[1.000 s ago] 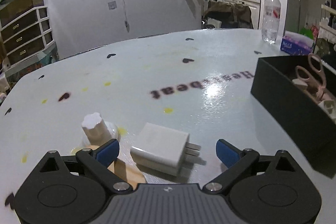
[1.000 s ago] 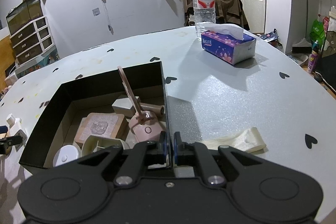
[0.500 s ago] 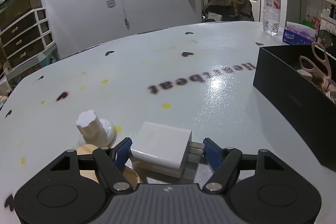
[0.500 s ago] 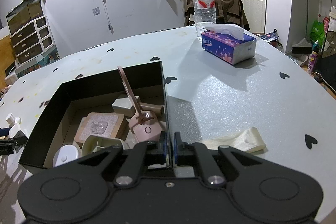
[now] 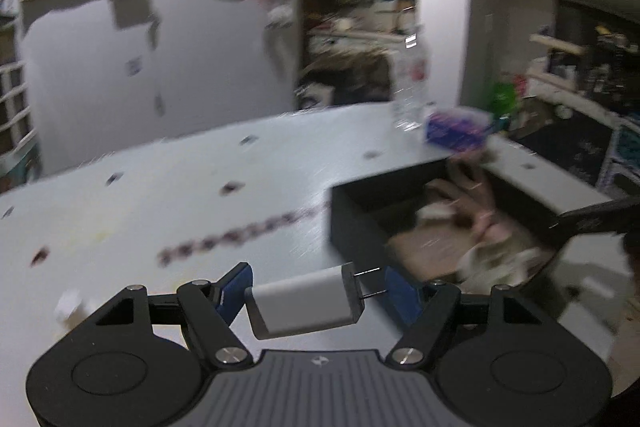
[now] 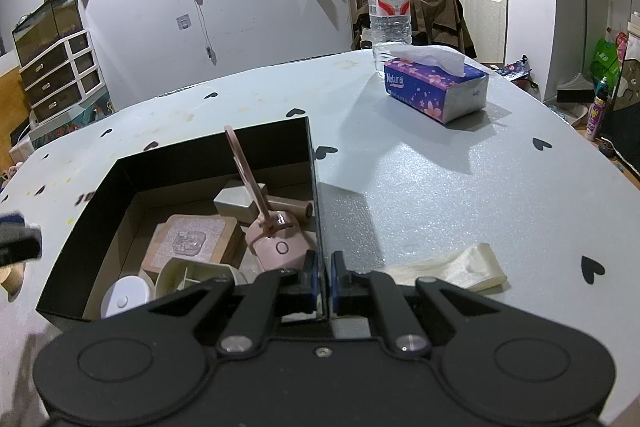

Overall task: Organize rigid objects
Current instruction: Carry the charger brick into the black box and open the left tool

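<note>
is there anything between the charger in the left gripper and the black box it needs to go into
Nothing visible blocks it. The white charger sits between the left gripper fingers, with only bare table before the black box's near wall. The right gripper pinches the box's right wall, off that line.

Left gripper point(image 5: 316, 291) grips white charger point(image 5: 306, 303) near black box point(image 5: 352, 227).
</note>
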`<action>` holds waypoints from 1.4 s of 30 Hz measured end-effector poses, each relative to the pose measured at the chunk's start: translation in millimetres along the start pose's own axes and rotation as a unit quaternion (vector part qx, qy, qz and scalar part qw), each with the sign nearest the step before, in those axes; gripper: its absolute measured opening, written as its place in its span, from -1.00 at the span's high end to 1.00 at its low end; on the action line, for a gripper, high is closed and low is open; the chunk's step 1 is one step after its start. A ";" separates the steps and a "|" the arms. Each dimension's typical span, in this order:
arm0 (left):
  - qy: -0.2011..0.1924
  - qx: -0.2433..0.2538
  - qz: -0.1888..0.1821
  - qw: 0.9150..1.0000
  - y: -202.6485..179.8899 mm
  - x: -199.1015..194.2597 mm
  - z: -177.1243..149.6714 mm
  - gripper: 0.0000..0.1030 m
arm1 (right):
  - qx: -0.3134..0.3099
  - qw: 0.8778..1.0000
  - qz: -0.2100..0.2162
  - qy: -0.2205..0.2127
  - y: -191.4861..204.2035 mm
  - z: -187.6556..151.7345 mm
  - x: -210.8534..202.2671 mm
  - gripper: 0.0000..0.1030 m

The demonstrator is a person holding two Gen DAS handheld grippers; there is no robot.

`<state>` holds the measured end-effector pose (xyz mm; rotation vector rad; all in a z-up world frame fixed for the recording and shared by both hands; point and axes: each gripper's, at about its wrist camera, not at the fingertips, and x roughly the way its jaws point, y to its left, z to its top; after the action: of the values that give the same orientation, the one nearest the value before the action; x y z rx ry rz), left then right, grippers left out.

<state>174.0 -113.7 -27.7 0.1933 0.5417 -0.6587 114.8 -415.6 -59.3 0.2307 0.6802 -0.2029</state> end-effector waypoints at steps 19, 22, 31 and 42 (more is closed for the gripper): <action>0.007 0.109 -0.065 0.992 -52.4 70.8 55.9 -0.42 | 0.001 1.000 0.001 0.000 1.6 -0.5 -0.2 0.86; 0.015 0.126 -0.066 0.990 -55.5 78.0 59.6 -0.42 | 0.001 1.000 0.001 0.001 1.6 -0.5 -0.2 0.86; 0.034 0.133 -0.062 0.989 -58.9 76.4 52.4 -0.83 | -0.001 1.000 0.002 0.001 2.1 -1.1 0.5 0.86; 0.069 0.112 -0.083 0.988 -62.5 67.0 43.4 -0.83 | 0.000 1.000 0.003 0.001 1.1 -0.9 0.6 0.86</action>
<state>197.0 -212.5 -27.0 0.4104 0.6214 -0.8727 115.0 -414.4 -60.2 0.2329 0.6820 -0.1969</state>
